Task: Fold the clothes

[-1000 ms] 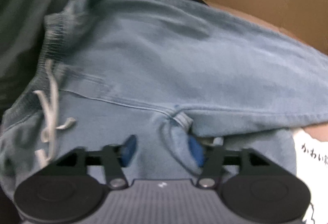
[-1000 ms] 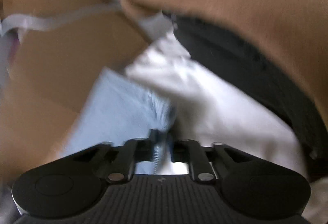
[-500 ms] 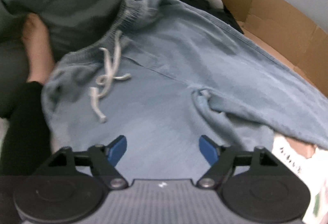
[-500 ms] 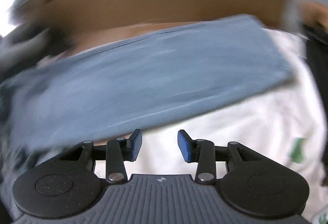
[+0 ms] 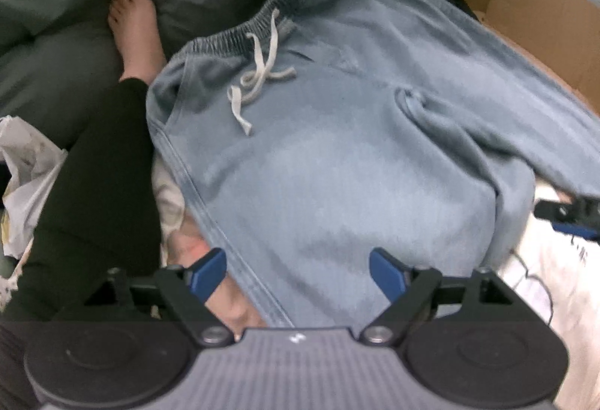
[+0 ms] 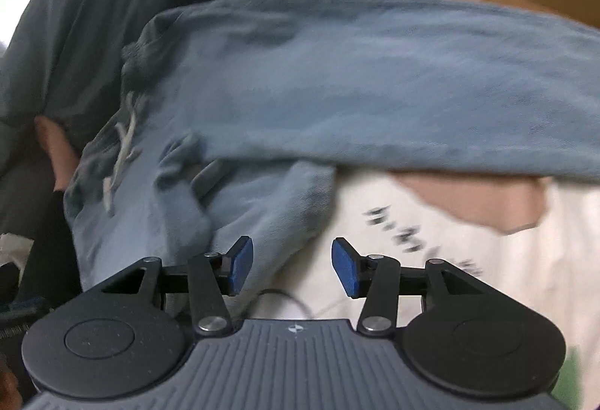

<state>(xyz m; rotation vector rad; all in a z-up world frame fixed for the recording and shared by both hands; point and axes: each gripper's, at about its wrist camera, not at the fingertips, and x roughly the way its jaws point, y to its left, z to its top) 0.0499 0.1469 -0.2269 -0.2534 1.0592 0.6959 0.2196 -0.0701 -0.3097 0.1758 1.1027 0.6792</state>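
I have just let go with both claws: the left gripper [image 5: 296, 269] and the right gripper [image 6: 291, 266] have both been opening, and each now stands spread with nothing pinched, where 1 second ago the right one was nipped on the hem. The light blue drawstring sweatpants [image 5: 337, 132] lie on the white printed cloth [image 6: 431, 260], 1 leg laid over the other beside the brown cardboard box [image 5: 525, 8]. I judge that fold done and the next grasp due.

one blue sweatpants [image 5: 337, 155], one white printed garment [image 6: 431, 260], one cardboard box [image 5: 525, 8], one bare foot [image 5: 131, 31].
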